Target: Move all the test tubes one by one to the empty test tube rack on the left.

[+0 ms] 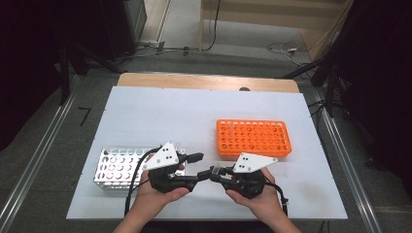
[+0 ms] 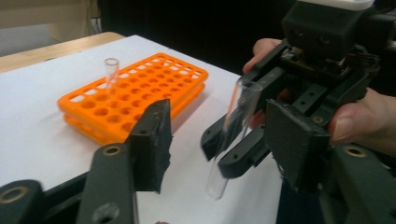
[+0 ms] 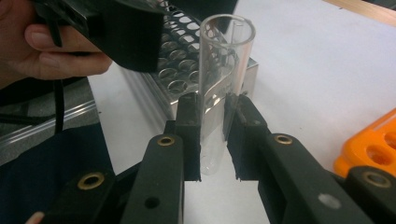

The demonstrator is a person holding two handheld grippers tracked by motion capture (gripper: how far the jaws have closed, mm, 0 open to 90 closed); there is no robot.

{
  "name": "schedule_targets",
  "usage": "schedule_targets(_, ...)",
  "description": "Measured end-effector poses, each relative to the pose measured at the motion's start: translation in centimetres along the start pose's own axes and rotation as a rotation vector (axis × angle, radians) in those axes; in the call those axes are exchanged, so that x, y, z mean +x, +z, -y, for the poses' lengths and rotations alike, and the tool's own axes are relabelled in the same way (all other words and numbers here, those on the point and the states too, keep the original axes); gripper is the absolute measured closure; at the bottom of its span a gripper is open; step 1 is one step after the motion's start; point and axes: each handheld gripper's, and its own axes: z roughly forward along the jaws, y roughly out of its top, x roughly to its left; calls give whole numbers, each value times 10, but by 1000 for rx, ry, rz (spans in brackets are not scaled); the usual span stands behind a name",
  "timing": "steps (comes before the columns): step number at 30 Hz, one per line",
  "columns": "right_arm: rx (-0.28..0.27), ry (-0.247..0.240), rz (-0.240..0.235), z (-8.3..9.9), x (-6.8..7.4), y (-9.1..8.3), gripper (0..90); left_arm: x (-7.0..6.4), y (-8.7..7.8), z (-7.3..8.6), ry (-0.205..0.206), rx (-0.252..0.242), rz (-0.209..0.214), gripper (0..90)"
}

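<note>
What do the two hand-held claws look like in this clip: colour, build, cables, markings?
Both the left claw and the right claw are black, angular frames with brass-coloured rivets at the joints and flat dark pads. Each carries a pale three-cornered plate with small dark dots, and a black cable trails back. The forearms are bare.

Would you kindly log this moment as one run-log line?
right gripper: shut on test tube | left gripper: open | orange rack: one tube standing
</note>
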Motion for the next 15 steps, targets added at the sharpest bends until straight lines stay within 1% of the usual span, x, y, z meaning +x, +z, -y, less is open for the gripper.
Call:
schedule_targets(4,5,-9,-11,-1,4,3,737,-4,4,0,18,5,17,556)
schedule_targets(7,8,-12,-18,-2,7,5,737,-5,6,1,21,7,27,600)
schedule_targets(9,10,-13,-24,-3,9,6,737,-6,7,2,29,16,23,622)
schedule_targets(15,16,-12,-34,-4,10,6,737,-7,9,2,25,14,51,702)
